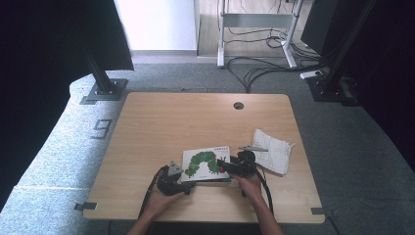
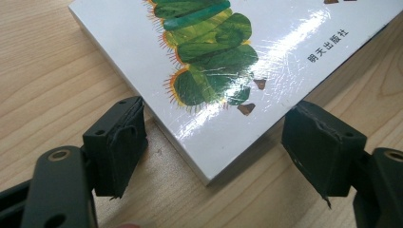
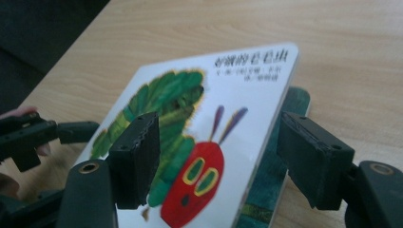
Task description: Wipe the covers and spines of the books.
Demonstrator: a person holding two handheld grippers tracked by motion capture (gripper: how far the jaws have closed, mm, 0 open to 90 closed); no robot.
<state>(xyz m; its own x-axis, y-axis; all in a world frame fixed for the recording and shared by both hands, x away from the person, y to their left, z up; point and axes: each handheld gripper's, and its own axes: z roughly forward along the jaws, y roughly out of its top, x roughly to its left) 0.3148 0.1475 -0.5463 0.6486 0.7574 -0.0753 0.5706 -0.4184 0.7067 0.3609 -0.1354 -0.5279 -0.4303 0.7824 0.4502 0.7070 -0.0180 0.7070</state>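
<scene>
A light wooden table (image 1: 161, 127) stands on grey carpet, with a round cable hole (image 1: 238, 105) near its far edge. Toward the near edge lies a white picture book (image 1: 205, 164) with a green caterpillar on its cover. The left gripper (image 1: 187, 185) sits at the book's near left corner, held by the person's left hand (image 1: 159, 199). The right gripper (image 1: 222, 166) meets the book's right edge, held by the right hand (image 1: 250, 185). Just right of it lies a white folded cloth (image 1: 274, 149). Cables (image 1: 264, 66) trail across the floor beyond the table, between dark stands
</scene>
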